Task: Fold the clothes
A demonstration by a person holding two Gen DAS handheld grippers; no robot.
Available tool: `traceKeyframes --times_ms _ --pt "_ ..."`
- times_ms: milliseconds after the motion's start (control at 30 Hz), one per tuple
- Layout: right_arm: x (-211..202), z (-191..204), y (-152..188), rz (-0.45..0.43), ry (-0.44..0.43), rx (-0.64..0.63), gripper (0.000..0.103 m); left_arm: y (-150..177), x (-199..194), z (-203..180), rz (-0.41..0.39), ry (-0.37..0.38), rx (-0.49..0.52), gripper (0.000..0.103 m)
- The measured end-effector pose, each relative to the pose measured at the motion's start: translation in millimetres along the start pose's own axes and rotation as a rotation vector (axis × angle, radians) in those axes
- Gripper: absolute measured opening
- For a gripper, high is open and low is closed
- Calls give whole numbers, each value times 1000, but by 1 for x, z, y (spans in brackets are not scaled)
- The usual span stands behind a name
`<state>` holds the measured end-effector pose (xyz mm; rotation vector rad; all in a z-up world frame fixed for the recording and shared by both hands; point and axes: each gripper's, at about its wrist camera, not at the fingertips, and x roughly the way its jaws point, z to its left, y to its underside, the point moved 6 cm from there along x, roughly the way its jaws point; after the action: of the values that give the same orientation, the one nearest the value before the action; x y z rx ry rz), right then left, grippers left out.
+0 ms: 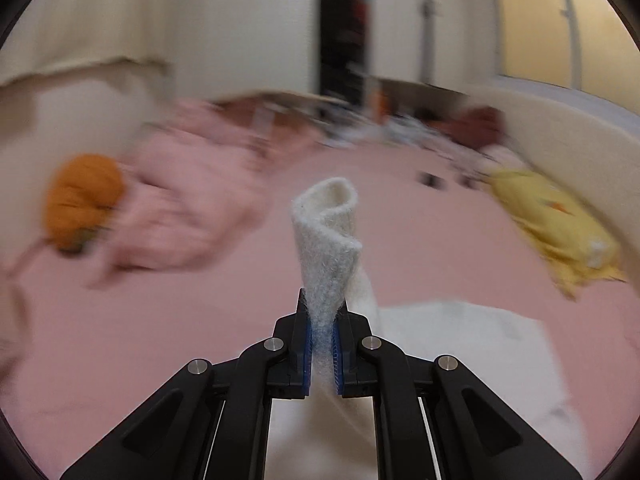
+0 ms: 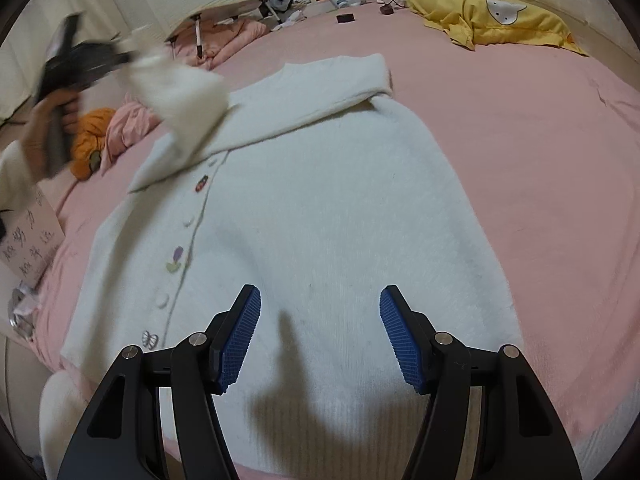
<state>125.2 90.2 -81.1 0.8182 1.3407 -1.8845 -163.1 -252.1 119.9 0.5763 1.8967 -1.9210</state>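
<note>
A white fuzzy cardigan (image 2: 304,208) with small buttons and embroidered patches lies flat on the pink bed (image 2: 520,152). One sleeve (image 2: 336,80) is folded across its top. My left gripper (image 1: 322,312) is shut on the other sleeve's cuff (image 1: 326,232), which stands up curled beyond the pads. In the right wrist view that left gripper (image 2: 128,58) shows blurred at the upper left, held by a hand, with the lifted sleeve (image 2: 180,96) hanging from it. My right gripper (image 2: 320,300) hovers open over the cardigan's lower part, nothing between its fingers.
A yellow pillow (image 2: 492,20) lies at the bed's far right. A crumpled pink blanket (image 2: 224,38), an orange garment (image 2: 90,132) and a small folding table (image 2: 228,8) sit at the far left. A card with writing (image 2: 30,240) lies at the left edge. Clutter lines the headboard.
</note>
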Motion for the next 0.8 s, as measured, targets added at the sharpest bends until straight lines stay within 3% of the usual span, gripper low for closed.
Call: traceKeyframes --times_ms 233,400,600,733,800 --pt "4 17 2 11 60 -90 63 -2 -42 187 -60 -288 -82 9" --pt "14 36 8 47 121 -188 63 25 -46 294 -36 -443 -124 9" --pt "25 61 11 85 174 -283 63 98 -38 399 53 -596 -201 9" --pt "31 79 16 108 192 -356 63 163 -37 431 132 -629 -257 9" --pt "34 88 18 113 197 -382 63 190 -30 430 185 -630 -229 9"
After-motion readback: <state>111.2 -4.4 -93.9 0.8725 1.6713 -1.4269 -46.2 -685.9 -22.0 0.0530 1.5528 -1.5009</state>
